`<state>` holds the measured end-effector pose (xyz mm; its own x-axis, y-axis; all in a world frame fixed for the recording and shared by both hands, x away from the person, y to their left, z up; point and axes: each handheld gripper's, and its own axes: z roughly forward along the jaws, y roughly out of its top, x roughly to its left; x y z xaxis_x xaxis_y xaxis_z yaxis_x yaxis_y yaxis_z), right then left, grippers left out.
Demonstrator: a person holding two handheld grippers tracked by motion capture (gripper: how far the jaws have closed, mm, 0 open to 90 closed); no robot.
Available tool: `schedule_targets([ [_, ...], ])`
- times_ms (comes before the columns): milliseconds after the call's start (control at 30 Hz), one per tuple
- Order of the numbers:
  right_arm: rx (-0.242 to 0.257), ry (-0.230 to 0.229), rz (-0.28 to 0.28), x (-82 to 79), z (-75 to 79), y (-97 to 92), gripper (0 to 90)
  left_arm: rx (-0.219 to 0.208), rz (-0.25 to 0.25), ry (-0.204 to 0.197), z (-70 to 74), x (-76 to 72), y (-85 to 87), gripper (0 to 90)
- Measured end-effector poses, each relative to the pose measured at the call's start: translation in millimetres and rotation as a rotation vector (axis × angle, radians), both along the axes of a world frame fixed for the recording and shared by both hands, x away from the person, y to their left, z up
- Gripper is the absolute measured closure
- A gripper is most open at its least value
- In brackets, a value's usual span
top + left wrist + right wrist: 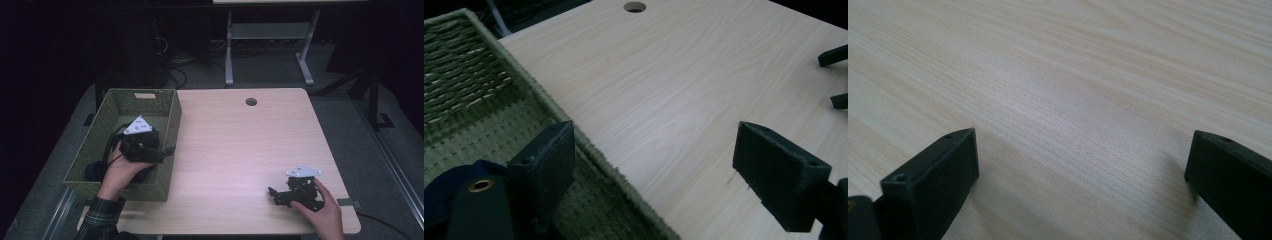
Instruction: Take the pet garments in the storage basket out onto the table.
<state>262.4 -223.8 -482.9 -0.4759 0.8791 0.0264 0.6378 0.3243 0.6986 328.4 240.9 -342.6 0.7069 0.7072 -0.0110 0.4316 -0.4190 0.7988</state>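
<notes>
A green woven basket stands on the left part of the light wood table. Dark headphones lie inside it. My left gripper hangs over the basket's right wall, held by a hand in a plaid sleeve. In the left gripper view the left gripper is open and empty, with its jaws on either side of the basket rim. A dark blue rounded part shows low at left. My right gripper rests near the table's front right, and the right gripper stands open over bare wood.
A round cable hole sits near the table's far edge. Behind the table are a white desk frame and cables on the floor. The right gripper's jaw tips show far off in the left gripper view.
</notes>
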Motion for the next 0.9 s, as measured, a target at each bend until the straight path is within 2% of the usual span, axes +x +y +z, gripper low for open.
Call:
schedule_targets([
  [200,0.0,0.0,0.0,0.0,0.0,0.0,0.4,0.005,0.025,0.001,1.0,1.5,14.3,17.0],
  [267,0.0,0.001,-0.001,-0.1,0.0,0.0,0.4,-0.007,0.039,0.004,0.5,1.8,17.7,17.0],
  [633,0.0,0.0,0.0,0.0,0.0,0.0,0.5,0.025,0.082,-0.002,2.0,1.9,42.8,17.0],
  [900,0.0,0.001,-0.001,-0.1,0.0,0.1,0.4,0.053,0.105,0.02,-1.2,3.3,55.0,17.0],
])
